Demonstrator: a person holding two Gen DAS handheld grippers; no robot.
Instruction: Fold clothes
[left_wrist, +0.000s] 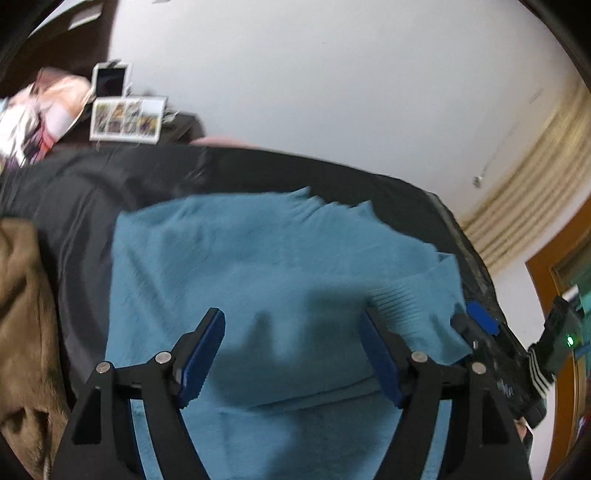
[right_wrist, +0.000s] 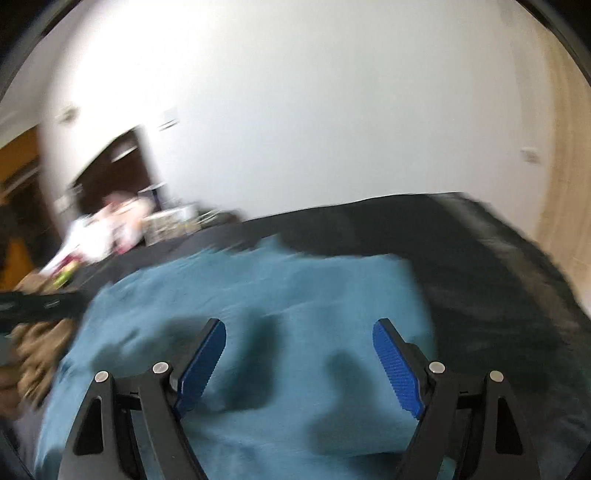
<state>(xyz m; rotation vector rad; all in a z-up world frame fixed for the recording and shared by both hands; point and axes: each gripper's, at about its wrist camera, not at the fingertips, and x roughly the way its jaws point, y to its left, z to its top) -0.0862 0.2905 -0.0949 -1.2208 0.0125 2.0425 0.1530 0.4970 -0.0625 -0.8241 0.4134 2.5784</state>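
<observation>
Nearest to the left wrist camera is the left hand-held gripper (left_wrist: 293, 356), with its two blue pads (left_wrist: 201, 358) standing wide apart and nothing between them; it hangs over the teal sweater (left_wrist: 258, 258) and I cannot tell if the tips touch the cloth; the right hand-held gripper (right_wrist: 299, 363) in its own view is spread open in the same way, empty, above the same garment. This sweater lies on a surface under a black cover (left_wrist: 92, 192), which may be a bed or a bench, I cannot say which; the garment is spread rather flat, and its long axis runs from the cameras away toward the white wall (left_wrist: 332, 81); in the left view a ribbed cuff or hem (left_wrist: 400, 302) points to the right, just beside the right pad of the left hand-held gripper, and a fold line crosses the cloth low in the picture, from side to side. Seen from the left wrist, the right hand-held gripper (left_wrist: 476, 321) appears at the right edge of the sweater, close to the ribbed part; both pictures are blurred, the right one strongly. A brown garment (left_wrist: 22, 314) lies at the left, on the black cover, just beside the sweater; farther back on the left stands a pile of papers and boxes (left_wrist: 125, 118), well apart from the sweater; an orange wooden door frame (left_wrist: 554, 295) shows at the far right.
</observation>
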